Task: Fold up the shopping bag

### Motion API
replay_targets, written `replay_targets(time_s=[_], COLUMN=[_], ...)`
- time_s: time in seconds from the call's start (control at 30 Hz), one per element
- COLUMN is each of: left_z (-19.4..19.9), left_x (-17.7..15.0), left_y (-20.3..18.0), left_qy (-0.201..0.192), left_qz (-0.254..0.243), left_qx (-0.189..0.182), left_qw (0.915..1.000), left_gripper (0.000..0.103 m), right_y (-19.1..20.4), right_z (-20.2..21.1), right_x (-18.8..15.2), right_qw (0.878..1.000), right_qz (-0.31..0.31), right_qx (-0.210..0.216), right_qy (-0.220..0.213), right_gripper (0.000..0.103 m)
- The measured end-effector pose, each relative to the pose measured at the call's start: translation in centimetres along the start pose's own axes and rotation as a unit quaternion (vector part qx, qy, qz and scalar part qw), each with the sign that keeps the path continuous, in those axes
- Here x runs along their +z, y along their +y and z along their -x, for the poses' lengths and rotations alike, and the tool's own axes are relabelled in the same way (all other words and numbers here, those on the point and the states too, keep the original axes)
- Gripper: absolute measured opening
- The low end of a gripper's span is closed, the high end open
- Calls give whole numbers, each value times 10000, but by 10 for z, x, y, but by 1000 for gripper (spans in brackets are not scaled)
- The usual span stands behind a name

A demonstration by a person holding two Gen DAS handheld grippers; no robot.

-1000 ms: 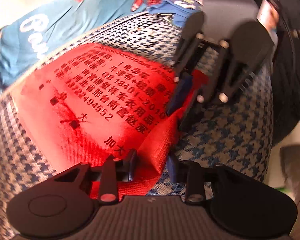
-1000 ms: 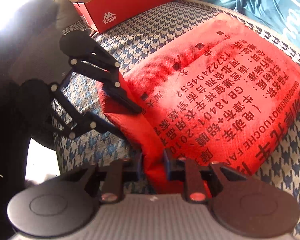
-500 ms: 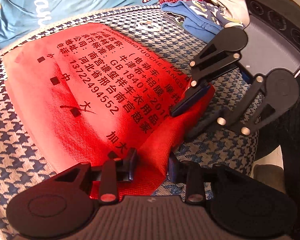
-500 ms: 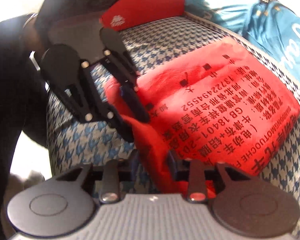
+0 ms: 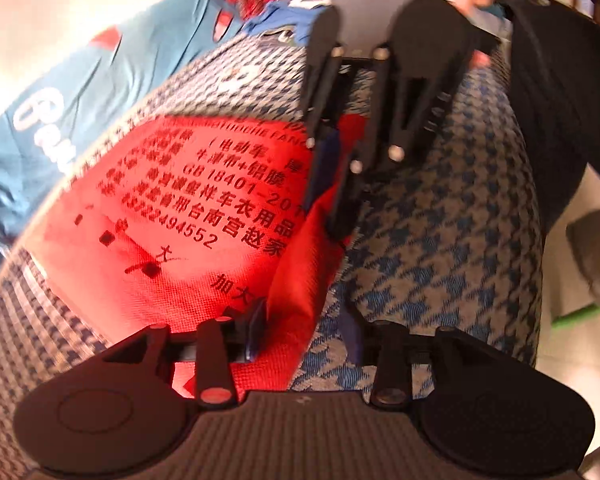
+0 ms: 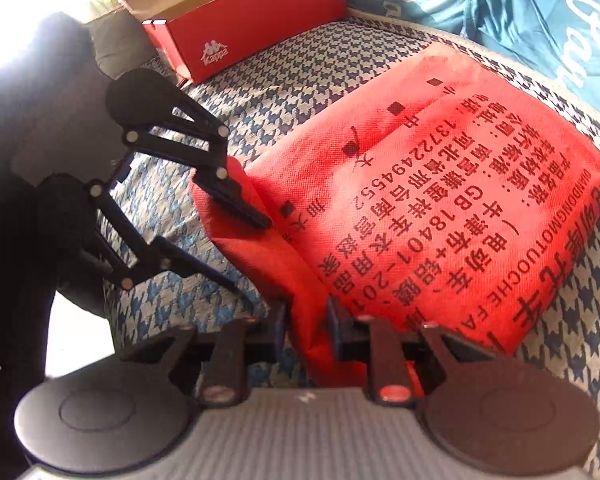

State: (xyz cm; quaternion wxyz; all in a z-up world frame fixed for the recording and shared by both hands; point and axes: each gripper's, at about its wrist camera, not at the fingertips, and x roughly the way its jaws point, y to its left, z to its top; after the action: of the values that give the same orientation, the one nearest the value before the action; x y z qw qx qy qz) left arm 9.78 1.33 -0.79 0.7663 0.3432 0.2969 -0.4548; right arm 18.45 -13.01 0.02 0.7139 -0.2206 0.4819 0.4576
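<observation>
Red shopping bag flat on houndstooth cushion, near edge raised in a ridge. Likely light, limp non-woven; best taken at hem or corner (creases hold poorly, probably). Right gripper closing, pinching that edge, pitched steeply down. Left gripper opening, spread, fabric between jaws but unpressed, angled down, view motion-blurred.

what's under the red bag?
The red bag lies on a blue-and-white houndstooth cushion, which shows all around it. Whatever is directly beneath or inside the bag is covered.
</observation>
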Motion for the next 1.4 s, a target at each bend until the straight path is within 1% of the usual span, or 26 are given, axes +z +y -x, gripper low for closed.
replay_targets(time_s=[0.07, 0.17, 0.2, 0.27, 0.33, 0.37, 0.43, 0.53, 0.73, 0.87, 1.0, 1.17, 1.2, 1.27, 1.33, 1.4], left_z=[1, 0, 0, 0, 3, 3, 3, 1, -5, -7, -8, -10, -11, -11, -12, -13], left_x=[-1, -2, -2, -2, -3, -3, -3, -4, -7, -6, -7, -9, -10, -12, -13, -13], left_y=[-4, -1, -1, -3, -2, 0, 8, 17, 27, 27, 28, 37, 40, 45, 49, 51], left_qy=[-50, -83, -83, -65, -36, -18, 42, 59, 121, 152, 135, 106, 96, 76, 63, 63], left_qz=[-119, 42, 37, -20, 28, 86, 405, 737, 971, 845, 822, 1109, 1188, 1356, 1450, 1480], left_qx=[86, 84, 98, 125, 93, 51, -126, -250, -276, -252, -268, -443, -488, -576, -640, -665], left_qw=[9999, 9999, 9999, 9999, 9999, 9999, 9991, 9969, 9948, 9960, 9962, 9928, 9917, 9891, 9873, 9867], left_gripper=[42, 45, 48, 48, 48, 48, 48, 48, 47, 47, 46, 46, 46, 46, 46, 46], right_y=[1, 2, 2, 0, -1, -2, -3, -2, 2, 7, 14, 32, 34, 40, 46, 50], right_z=[1, 2, 2, 2, 2, 2, 2, 3, 5, 7, 9, 14, 15, 17, 17, 13], right_x=[-3, -8, -8, -9, -8, -8, -7, -7, -9, -9, -12, -20, -21, -25, -29, -32], right_qw=[10000, 9998, 9998, 9997, 9997, 9997, 9997, 9998, 9998, 9994, 9982, 9921, 9907, 9872, 9818, 9761], right_qz=[-12, -77, -95, -151, -145, -135, -133, -93, 19, 205, 393, 927, 1015, 1213, 1471, 1724], right_qx=[-25, -42, -38, 8, 43, 58, 84, 63, -57, -202, -396, -791, -854, -967, -1137, -1279], right_qy=[-58, -166, -185, -208, -198, -185, -172, -176, -209, -192, -238, -284, -303, -358, -382, -348], right_gripper=[20, 20, 20, 20, 20, 20, 20, 20, 23, 25, 26, 28, 30, 38, 42, 42])
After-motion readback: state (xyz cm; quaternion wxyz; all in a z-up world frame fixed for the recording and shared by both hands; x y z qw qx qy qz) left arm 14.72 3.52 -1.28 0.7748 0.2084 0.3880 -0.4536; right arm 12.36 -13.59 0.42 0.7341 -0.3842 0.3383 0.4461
